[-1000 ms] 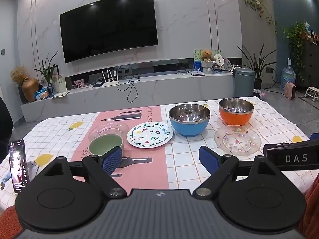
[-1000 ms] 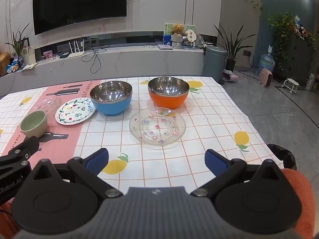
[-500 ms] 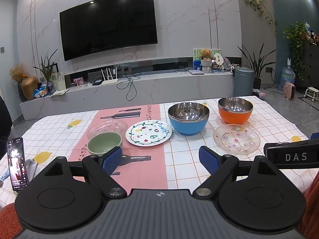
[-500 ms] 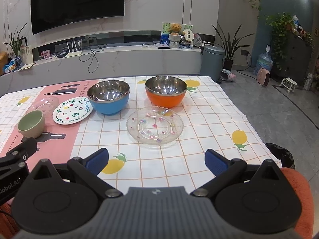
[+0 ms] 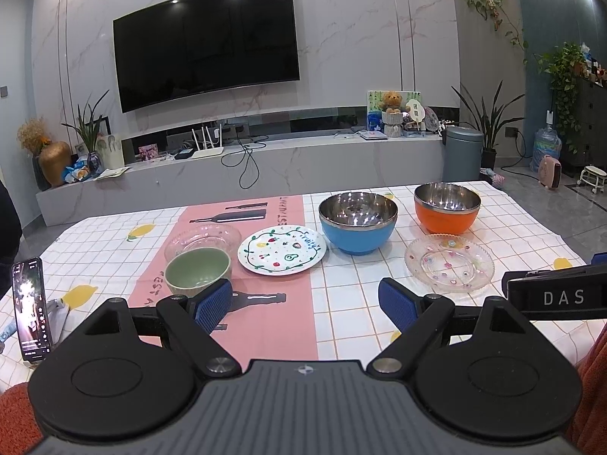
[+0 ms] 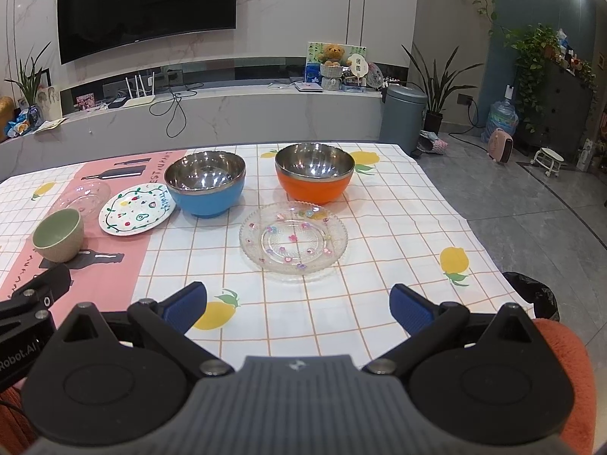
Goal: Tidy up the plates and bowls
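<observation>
The left gripper (image 5: 304,300) hangs above the near edge of the checked tablecloth with lemon prints (image 5: 353,303), its blue ribbed pads wide apart and holding nothing. In its view the small pale-green ceramic bowl (image 5: 197,271) sits mouth-up just beyond the left pad, touching or overlapping a clear glass bowl (image 5: 203,238) behind it. To the right lie the round white plate painted with fruit and a green vine (image 5: 282,250), flat, then the blue bowl with a steel lining (image 5: 357,222) and the orange bowl with a steel lining (image 5: 447,207), both upright, and nearer, the clear glass plate with small flower dots and a scalloped rim (image 5: 449,262). A black phone (image 5: 31,309) stands propped at the left edge. The right gripper (image 6: 298,305) is likewise spread wide and empty over bare cloth. In its view the glass plate lies straight ahead with nothing between, the orange bowl just behind it, the blue bowl left of that, and the painted plate and green bowl farther left on the pink strip.
</observation>
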{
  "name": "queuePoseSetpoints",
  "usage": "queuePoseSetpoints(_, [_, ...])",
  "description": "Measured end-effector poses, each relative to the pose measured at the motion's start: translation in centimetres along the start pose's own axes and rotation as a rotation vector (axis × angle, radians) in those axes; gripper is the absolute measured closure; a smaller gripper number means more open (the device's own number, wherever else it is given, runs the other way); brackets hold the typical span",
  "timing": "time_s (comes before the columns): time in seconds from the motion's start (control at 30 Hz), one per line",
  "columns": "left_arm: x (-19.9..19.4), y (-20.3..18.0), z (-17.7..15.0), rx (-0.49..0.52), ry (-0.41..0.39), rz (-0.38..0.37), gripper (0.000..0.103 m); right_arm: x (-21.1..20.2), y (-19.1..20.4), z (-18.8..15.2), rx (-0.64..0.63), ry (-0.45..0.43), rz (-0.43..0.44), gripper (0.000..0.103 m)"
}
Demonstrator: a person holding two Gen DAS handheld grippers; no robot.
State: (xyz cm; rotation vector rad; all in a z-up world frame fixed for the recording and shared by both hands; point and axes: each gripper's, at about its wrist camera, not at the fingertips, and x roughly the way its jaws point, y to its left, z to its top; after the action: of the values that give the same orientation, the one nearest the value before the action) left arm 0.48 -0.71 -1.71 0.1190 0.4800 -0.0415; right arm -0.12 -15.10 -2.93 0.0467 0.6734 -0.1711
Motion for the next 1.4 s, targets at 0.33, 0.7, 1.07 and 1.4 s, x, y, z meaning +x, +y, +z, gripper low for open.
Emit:
queuePoseSetpoints(0.33, [-0.03,-0.09,-0.17,-0.002,0.002,-0.002,0.001,0.02,-0.06,-0.12,0.0,0.003,0.002,0.003])
queuePoseSetpoints(0.7, [-0.11,-0.08,-0.45,-0.009,0.008,-0.001,0.001,-0.07,0.14,-0.11,0.0,0.005,0.002,0.003])
queuePoseSetpoints(1.07, [-0.34,0.17,-0.25,-0.015,0.017,-0.006,0.001,-0.18,0.36,0.01,-0.002,0.002,0.004,0.003])
queuePoseSetpoints(1.4, [-0.41,0.29,0.17,-0.019,0.02,-0.014,0.001,-0.13,0.35,0.0,-0.002,0.002,0.005,0.003])
